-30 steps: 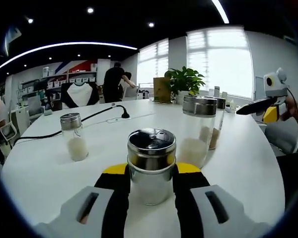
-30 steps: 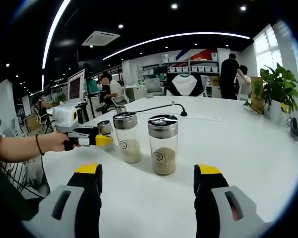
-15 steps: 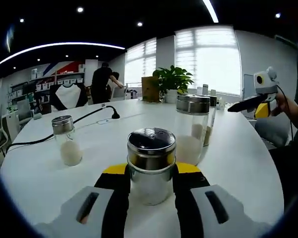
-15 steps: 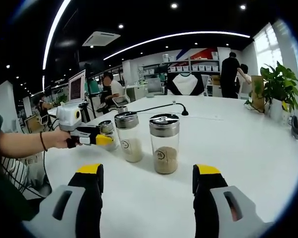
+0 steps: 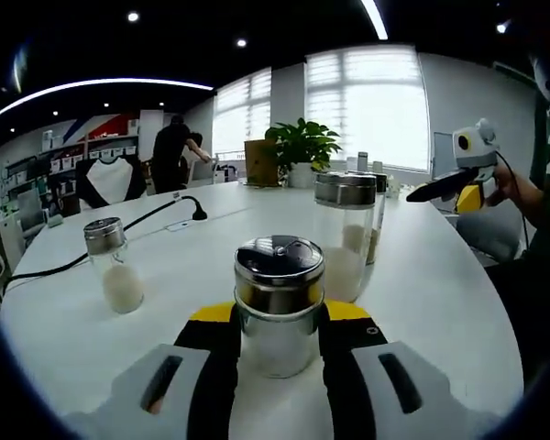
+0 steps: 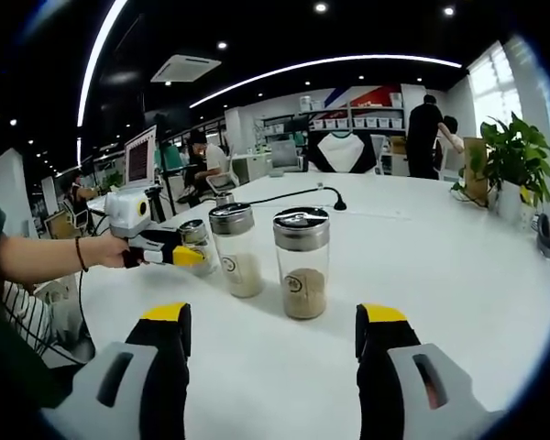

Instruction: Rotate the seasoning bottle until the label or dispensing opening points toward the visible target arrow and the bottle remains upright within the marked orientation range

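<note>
1. Since a second ago, little has moved: the left gripper (image 5: 277,339) still clenches the seasoning bottle (image 5: 278,302), upright on the white counter (image 5: 174,266).
2. Left of it stands a small shaker (image 5: 111,268); right, a tall jar (image 5: 346,234).
3. Held above the counter, the right gripper (image 6: 270,344) has its jaws released, apart from the jar of brown grains (image 6: 302,263).

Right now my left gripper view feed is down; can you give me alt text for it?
The left gripper is shut on a steel-lidded seasoning bottle, upright on the white table. A small white-filled shaker stands to the left, two taller jars behind, and the right gripper is held in a hand at the right.
</note>
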{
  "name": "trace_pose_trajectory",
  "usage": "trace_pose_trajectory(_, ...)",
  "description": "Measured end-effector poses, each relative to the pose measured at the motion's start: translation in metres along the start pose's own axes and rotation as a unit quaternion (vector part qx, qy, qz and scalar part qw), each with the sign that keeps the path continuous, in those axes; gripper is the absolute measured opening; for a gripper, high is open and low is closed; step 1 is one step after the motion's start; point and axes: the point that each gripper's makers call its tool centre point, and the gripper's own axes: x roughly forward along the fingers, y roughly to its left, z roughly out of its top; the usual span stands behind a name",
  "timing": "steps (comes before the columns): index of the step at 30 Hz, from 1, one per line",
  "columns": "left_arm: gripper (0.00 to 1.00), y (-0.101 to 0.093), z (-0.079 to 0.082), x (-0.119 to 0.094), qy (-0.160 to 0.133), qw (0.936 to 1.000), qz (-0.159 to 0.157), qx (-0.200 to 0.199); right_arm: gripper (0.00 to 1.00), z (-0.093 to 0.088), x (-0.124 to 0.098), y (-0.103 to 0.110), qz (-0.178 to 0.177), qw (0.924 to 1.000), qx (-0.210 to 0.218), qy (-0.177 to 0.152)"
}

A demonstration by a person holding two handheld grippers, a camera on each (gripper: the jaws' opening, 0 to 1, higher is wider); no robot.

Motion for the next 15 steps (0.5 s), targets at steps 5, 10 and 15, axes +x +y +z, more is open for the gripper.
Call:
trace_pose_trajectory(5,0.35,0.0004,-0.0002,0.0000,-0.001,1.0000,-0.002,-0.005,0.74,-0.0012,0.0008,0.0015,0.003,1.0000,-0.005,0.005)
trace_pose_trajectory(10,0.35,0.0005,-0.0003,0.0001,0.001,1.0000,-0.001,-0.006,0.74,-0.0009,0.0015,-0.0006,0.000,1.0000,-0.002,0.004)
trace_pose_trajectory(15,0.36,0.0002,0.0005,-0.0006,0.004,1.0000,0.003,-0.006,0.74,-0.0025,0.0024,-0.0006,0.000,1.0000,0.005,0.006)
